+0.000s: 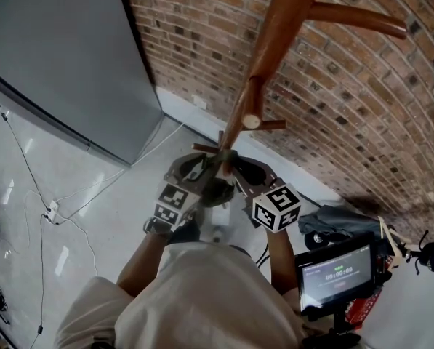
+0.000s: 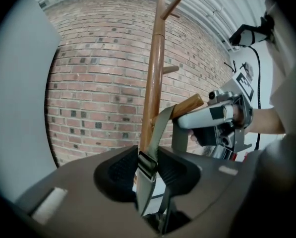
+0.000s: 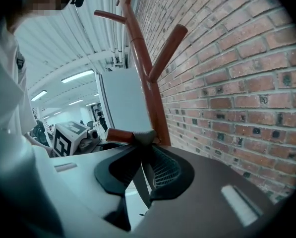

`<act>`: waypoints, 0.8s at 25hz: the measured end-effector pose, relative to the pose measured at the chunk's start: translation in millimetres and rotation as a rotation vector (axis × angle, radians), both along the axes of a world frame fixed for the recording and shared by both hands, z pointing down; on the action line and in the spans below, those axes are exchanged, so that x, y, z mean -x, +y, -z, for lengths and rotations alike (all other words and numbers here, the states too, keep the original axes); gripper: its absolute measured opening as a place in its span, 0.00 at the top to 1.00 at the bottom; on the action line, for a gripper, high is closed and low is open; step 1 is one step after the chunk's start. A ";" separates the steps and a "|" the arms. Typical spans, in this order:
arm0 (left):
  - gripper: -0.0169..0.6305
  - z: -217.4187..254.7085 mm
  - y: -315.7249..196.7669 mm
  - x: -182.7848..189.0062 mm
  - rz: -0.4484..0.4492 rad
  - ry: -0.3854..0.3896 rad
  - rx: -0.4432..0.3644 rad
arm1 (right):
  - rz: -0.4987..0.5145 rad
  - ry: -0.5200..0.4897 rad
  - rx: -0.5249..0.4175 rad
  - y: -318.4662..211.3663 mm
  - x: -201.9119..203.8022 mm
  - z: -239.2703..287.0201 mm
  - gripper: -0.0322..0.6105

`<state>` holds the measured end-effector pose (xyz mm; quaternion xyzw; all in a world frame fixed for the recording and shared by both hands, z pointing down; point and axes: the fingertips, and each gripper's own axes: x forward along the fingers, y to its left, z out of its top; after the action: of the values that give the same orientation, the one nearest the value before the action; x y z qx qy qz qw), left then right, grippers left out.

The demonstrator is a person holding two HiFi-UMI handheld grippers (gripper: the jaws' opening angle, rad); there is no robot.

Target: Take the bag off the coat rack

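Head view, looking steeply down. A wooden coat rack (image 1: 271, 38) runs from top centre down to mid-frame, w/ pegs branching off. The left gripper (image 1: 202, 163) & right gripper (image 1: 240, 169) meet at the low end of the rack, just beside each other, each w/ a black-and-white marker cube. A brick wall (image 1: 347, 100) is behind, a grey cabinet (image 1: 64, 57) at left, and cables (image 1: 27, 166) trail over a pale floor (image 1: 107, 195). A small screen (image 1: 336, 271) sits at lower right. The person's pale shirt fills the bottom.

Left gripper view. The left gripper (image 2: 148, 171) is clamped on the bag's grey strap (image 2: 160, 125), w/ the pads pressed on a dark buckle (image 2: 148, 163). The strap rises from the jaws & loops over a low peg (image 2: 190, 104) of the rack (image 2: 155, 63). The right gripper (image 2: 222, 118), held in a hand, is just beside that peg, at right. The wall (image 2: 98, 83) fills the bg.

Right gripper view. The right gripper (image 3: 140, 171) is closed tight on a dark run of the strap (image 3: 144, 139), which drapes over the end of the peg (image 3: 119, 135) and drops down btwn the jaws. The rack (image 3: 145, 73) rises just behind, against the wall (image 3: 237, 83). The left gripper (image 3: 68, 138) shows at left by its cube, & the cabinet (image 3: 120, 103) is beyond.

The bag hangs from the peg by its strap; its body can't be made out in any view.
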<state>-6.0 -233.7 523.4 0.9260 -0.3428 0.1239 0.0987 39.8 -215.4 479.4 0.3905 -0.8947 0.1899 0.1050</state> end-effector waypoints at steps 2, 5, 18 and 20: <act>0.82 3.2 1.8 -0.4 -0.005 0.007 -0.001 | 0.006 -0.004 -0.002 2.0 0.1 3.5 0.86; 0.82 8.1 5.4 -2.0 -0.008 0.023 -0.002 | 0.016 -0.010 -0.011 7.0 -0.1 8.7 0.86; 0.84 29.8 16.8 3.2 0.031 0.045 -0.002 | 0.058 -0.041 -0.064 25.4 -1.6 30.8 0.86; 0.84 33.9 19.4 3.2 0.040 0.061 -0.013 | 0.063 -0.050 -0.070 28.3 -2.6 35.2 0.86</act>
<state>-9.2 -214.3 489.6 0.9230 -0.3587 0.0912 0.1057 42.5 -187.1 444.2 0.3607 -0.9150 0.1647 0.0748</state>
